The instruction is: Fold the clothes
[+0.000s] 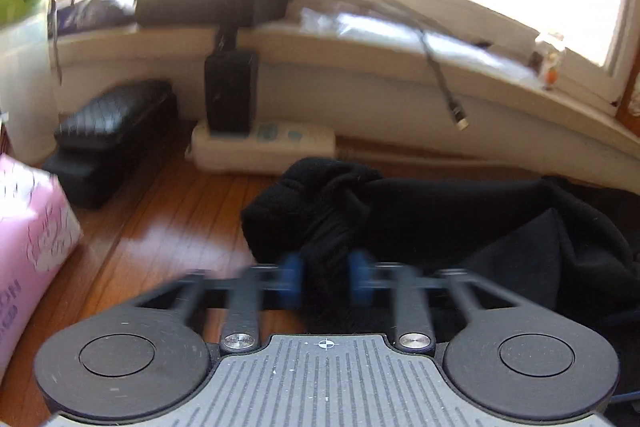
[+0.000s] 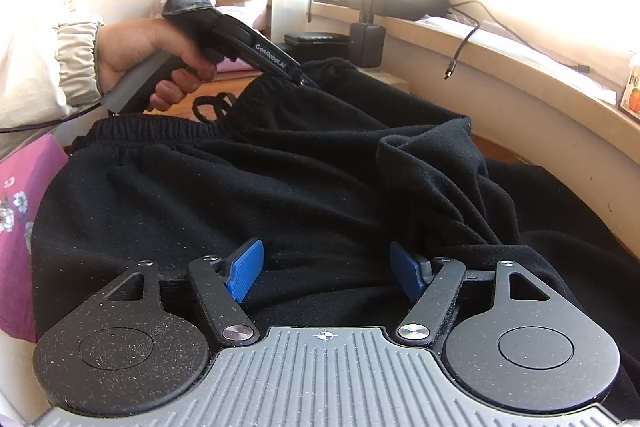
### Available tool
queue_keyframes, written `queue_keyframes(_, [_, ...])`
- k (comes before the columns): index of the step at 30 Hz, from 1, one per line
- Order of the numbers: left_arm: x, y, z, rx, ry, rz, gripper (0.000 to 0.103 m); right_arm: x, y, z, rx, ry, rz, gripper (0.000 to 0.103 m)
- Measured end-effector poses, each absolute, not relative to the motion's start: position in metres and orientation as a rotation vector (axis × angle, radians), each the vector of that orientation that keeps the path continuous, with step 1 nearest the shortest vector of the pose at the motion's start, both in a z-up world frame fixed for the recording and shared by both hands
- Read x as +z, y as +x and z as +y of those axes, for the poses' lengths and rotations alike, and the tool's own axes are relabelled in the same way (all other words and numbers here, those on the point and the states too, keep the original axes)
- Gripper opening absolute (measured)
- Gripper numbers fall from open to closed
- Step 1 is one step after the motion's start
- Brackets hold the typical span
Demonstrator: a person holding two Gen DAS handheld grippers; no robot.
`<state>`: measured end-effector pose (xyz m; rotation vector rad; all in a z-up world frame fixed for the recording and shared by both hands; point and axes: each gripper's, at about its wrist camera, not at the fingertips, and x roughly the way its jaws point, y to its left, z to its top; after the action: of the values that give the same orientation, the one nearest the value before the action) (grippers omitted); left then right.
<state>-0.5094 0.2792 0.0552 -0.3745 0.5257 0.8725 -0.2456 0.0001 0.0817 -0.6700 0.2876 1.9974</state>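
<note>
A black pair of sweatpants [image 2: 280, 195] lies spread over the wooden surface, its elastic waistband [image 2: 152, 131] at the left. In the left wrist view my left gripper [image 1: 326, 279] is shut on a bunched fold of this black cloth [image 1: 320, 211], and the blue pads [image 1: 292, 281] press it from both sides. The right wrist view shows the same left gripper [image 2: 302, 79], held by a hand [image 2: 140, 55], pinching the garment's far edge. My right gripper [image 2: 326, 269] stands open low over the near part of the pants. Cloth lies flat between its blue pads [image 2: 245, 267], which do not press it.
A white power strip [image 1: 264, 143] with a black adapter [image 1: 232, 91] sits by the wall, next to a black case [image 1: 116, 123]. A cable end [image 1: 460, 119] dangles from the sill. A pink package [image 1: 28, 227] is at the left, flowered pink cloth [image 2: 20, 207] beside the pants.
</note>
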Motion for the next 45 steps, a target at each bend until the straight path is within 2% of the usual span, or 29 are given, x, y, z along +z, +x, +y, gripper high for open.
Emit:
queue_keyframes(2, [0.074,-0.515,0.273,0.944,-0.291,0.419,0.006,0.082,-0.246,0.0,1.997,-0.67,0.283,0.07])
queue_keyframes(4, [0.094,-0.526,0.281,0.972,-0.319,0.315,0.006,0.081,-0.246,-0.001,1.996,-0.669,0.278,0.07])
queue_keyframes(8, [0.091,-0.511,0.3,0.959,-0.321,0.472,0.01,0.082,-0.246,-0.001,1.994,-0.666,0.273,0.07])
queue_keyframes(9, [0.085,-0.509,0.301,0.959,-0.33,0.504,0.013,0.082,-0.245,-0.002,1.997,-0.66,0.272,0.07])
queue_keyframes(11, [0.074,-0.512,0.298,0.968,-0.343,0.524,0.026,0.084,-0.242,-0.006,2.011,-0.634,0.274,0.07])
queue_keyframes(13, [0.069,-0.517,0.291,0.972,-0.347,0.507,0.048,0.092,-0.232,-0.011,2.042,-0.571,0.295,0.07])
queue_keyframes(16, [0.07,-0.516,0.275,0.955,-0.324,0.491,0.053,0.114,-0.203,-0.016,2.051,-0.459,0.338,0.067])
queue_keyframes(19, [0.078,-0.501,0.255,0.908,-0.285,0.476,0.065,0.137,-0.166,-0.014,1.966,-0.408,0.303,0.066])
queue_keyframes(22, [0.084,-0.479,0.237,0.851,-0.246,0.462,0.066,0.139,-0.125,0.009,1.805,-0.472,0.302,0.066])
queue_keyframes(26, [0.092,-0.455,0.216,0.787,-0.187,0.426,0.067,0.112,-0.085,0.051,1.675,-0.581,0.359,0.066])
queue_keyframes(30, [0.097,-0.445,0.194,0.738,-0.096,0.378,0.068,0.102,-0.082,0.079,1.743,-0.56,0.44,0.066])
queue_keyframes(34, [0.079,-0.437,0.199,0.651,-0.172,0.449,0.068,0.094,-0.099,0.101,1.803,-0.621,0.453,0.065])
queue_keyframes(35, [0.073,-0.435,0.202,0.644,-0.183,0.476,0.068,0.092,-0.099,0.104,1.814,-0.634,0.463,0.063])
queue_keyframes(37, [0.06,-0.434,0.207,0.643,-0.183,0.526,0.068,0.087,-0.099,0.109,1.836,-0.656,0.491,0.036])
queue_keyframes(38, [0.056,-0.434,0.21,0.637,-0.193,0.541,0.068,0.087,-0.098,0.109,1.846,-0.651,0.492,0.029])
queue_keyframes(39, [0.053,-0.435,0.213,0.628,-0.209,0.55,0.068,0.088,-0.097,0.107,1.852,-0.648,0.489,0.009])
queue_keyframes(40, [0.049,-0.436,0.217,0.619,-0.225,0.558,0.068,0.088,-0.096,0.105,1.855,-0.648,0.479,0.002])
queue_keyframes(45, [0.043,-0.438,0.222,0.616,-0.239,0.575,0.07,0.101,-0.091,0.095,1.734,-0.613,0.324,0.001])
